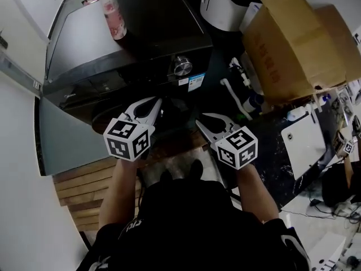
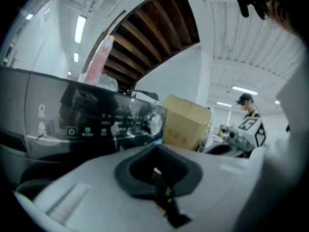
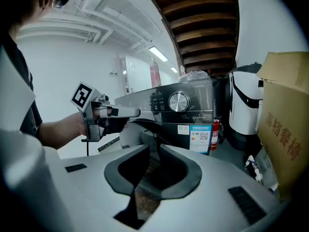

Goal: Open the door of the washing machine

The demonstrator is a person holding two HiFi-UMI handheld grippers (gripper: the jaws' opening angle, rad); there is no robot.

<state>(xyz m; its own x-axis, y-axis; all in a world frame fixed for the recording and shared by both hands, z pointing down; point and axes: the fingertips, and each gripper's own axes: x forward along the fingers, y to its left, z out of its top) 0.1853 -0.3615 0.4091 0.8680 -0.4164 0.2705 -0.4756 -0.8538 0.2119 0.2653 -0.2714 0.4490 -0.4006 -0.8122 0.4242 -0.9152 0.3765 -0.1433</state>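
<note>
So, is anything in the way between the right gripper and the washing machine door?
Nothing visible does. The right gripper faces the front of the washing machine with no object between. The left gripper is off to one side, close to that front, not in the path.

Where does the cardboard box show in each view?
Head view: cardboard box, upper right.
Left gripper view: box at centre, right of the washing machine.
Right gripper view: box at right edge.
Shared landmark: the washing machine's control panel.
</note>
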